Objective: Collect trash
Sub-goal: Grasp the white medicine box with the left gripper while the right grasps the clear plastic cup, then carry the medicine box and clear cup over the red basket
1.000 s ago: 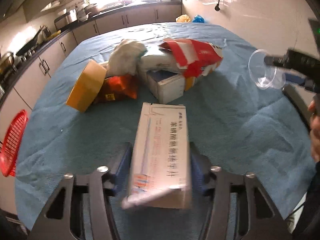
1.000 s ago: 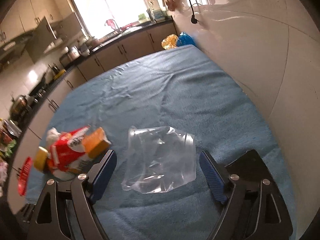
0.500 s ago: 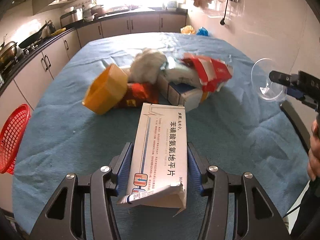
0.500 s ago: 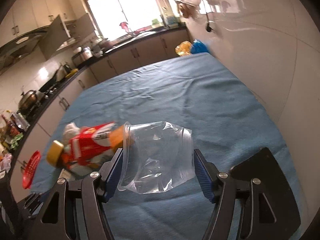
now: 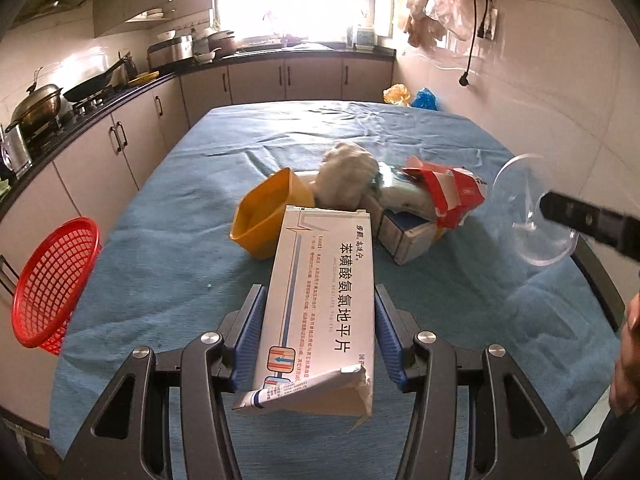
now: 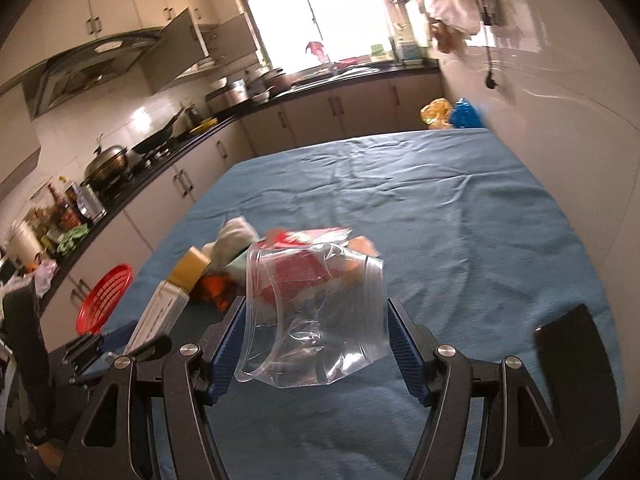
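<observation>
**Both grippers loaded; loss of load is the main risk**

The left gripper (image 5: 318,344) clamps a carton (image 5: 324,300) by its long sides, clear of the cloth (image 5: 160,280). The right gripper (image 6: 316,332) pinches a crumpled clear cup (image 6: 316,316). Ahead lies the trash pile (image 5: 360,196); the red basket (image 5: 52,284) sits off to the left.

- Cup: thin walls likely to buckle and slip.
- Carton: torn near end (image 5: 352,380) may crush.

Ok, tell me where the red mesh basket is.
The red plastic mesh basket hangs at the table's left edge in the left wrist view, beyond the blue tablecloth.
</observation>
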### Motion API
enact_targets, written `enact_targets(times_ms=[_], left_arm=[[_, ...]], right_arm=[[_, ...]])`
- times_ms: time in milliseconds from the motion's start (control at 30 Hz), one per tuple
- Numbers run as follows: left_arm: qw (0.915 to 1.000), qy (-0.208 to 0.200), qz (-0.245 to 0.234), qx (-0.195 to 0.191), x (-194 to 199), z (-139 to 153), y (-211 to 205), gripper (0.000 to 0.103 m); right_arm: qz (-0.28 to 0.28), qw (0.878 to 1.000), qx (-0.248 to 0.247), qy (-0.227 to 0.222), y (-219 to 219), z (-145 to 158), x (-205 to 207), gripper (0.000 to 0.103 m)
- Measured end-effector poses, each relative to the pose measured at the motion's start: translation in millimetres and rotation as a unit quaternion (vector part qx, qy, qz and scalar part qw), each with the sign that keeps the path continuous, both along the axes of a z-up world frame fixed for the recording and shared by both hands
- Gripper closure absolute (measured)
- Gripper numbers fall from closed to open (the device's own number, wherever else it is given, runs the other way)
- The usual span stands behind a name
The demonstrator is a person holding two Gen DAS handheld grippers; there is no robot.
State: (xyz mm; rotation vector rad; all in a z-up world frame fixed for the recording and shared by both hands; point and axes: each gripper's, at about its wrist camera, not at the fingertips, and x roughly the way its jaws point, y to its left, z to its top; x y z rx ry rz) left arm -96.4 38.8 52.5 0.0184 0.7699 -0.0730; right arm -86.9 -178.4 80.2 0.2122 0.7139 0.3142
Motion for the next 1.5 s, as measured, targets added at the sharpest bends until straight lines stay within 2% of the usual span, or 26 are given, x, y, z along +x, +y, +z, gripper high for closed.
enact_targets(times_ms=[467,1500], left_arm=[[0.9997,-0.016,0.019,0.004,-8.5,4.4,16.0,0.052],[0.9987,-0.034,0.039,-0.007,-26.9,12.3,30.1,0.052]], right_arm=[[0.052,0.998,-0.02,0.01,43.0,-10.3,-6.3,0.031],[0.074,0.996,-0.042,0.006,66.0,-2.3,-17.5,0.031]])
